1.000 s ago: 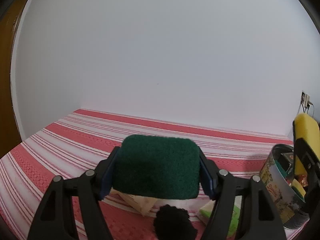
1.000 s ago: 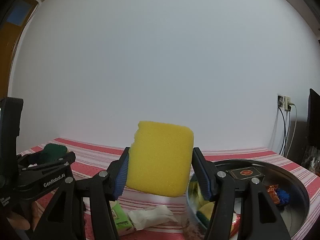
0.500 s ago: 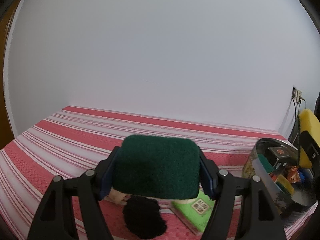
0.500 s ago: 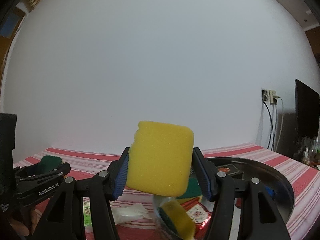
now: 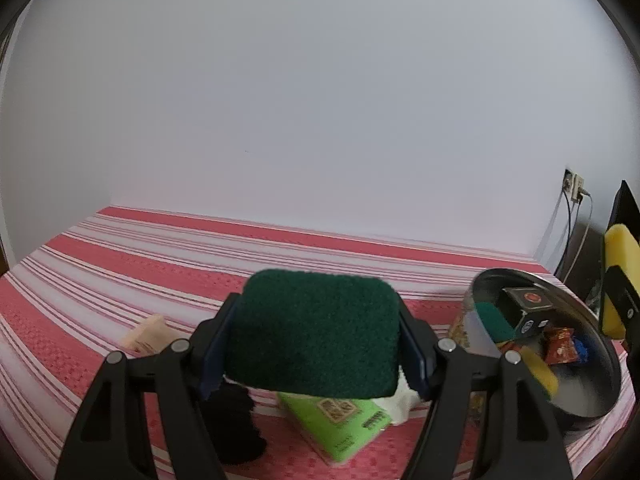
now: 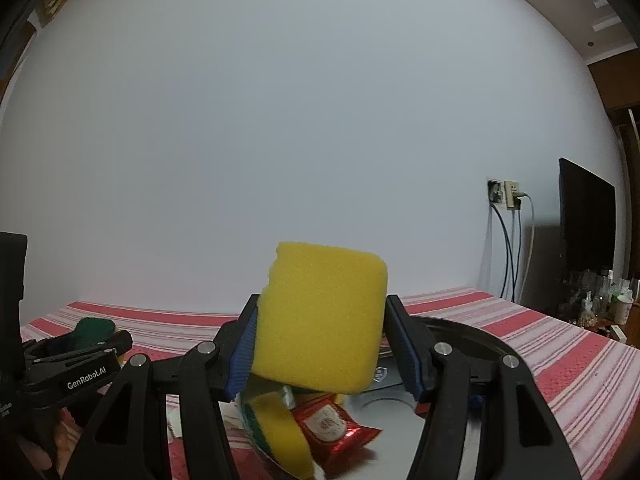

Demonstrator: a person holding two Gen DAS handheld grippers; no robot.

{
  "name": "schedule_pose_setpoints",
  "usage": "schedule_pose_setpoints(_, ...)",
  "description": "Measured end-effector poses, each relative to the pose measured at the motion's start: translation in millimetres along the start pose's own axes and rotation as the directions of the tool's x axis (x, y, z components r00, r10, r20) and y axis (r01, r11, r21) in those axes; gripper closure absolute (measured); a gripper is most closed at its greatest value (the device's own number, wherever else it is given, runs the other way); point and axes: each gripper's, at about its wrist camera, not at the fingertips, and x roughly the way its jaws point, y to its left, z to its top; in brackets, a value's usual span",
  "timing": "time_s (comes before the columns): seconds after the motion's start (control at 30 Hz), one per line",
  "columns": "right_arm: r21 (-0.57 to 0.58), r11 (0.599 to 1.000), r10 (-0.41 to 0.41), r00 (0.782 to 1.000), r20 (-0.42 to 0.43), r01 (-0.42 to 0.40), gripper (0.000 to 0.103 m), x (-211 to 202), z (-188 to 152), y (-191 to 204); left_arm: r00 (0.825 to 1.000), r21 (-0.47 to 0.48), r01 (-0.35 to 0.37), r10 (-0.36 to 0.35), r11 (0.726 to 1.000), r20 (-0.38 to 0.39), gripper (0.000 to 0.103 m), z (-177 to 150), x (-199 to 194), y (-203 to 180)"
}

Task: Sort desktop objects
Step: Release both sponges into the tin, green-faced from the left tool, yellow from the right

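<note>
My left gripper (image 5: pixel 316 344) is shut on a dark green scouring pad (image 5: pixel 316 332), held above the striped tablecloth. My right gripper (image 6: pixel 324 340) is shut on a yellow sponge (image 6: pixel 324 324), held over a round metal tin (image 6: pixel 472 336). In the left wrist view the tin (image 5: pixel 600 404) stands at the right with a black box (image 5: pixel 528 312), sponges and wrapped sweets (image 5: pixel 560 344) inside. The yellow sponge also shows at the right edge of the left wrist view (image 5: pixel 618 256). The left gripper also shows in the right wrist view (image 6: pixel 86 340).
On the red and white striped cloth (image 5: pixel 120 264) under the left gripper lie a green packet (image 5: pixel 340 424), a black fuzzy object (image 5: pixel 236 420), a white wrapper (image 5: pixel 400 404) and a beige piece (image 5: pixel 144 332). A red sachet (image 6: pixel 332 428) lies in the tin. A white wall is behind.
Both grippers have swung to the right, each still holding its sponge. The tin now shows more fully in the left wrist view and lies under the right gripper.
</note>
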Motion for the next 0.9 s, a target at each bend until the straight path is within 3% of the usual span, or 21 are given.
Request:
schedule_pose_setpoints(0.43,0.01,0.995,-0.102,0.995,-0.015,0.102,0.041,-10,-1,-39,0.996,0.017,0.083,-0.083,0.996,-0.01,0.032,1,-3,-34)
schedule_pose_setpoints(0.9,0.039,0.98,-0.192,0.981,-0.016,0.193,0.041,-8,2,-87,0.989,0.089,0.145,-0.147,0.985,0.015,0.032,13,-11,-97)
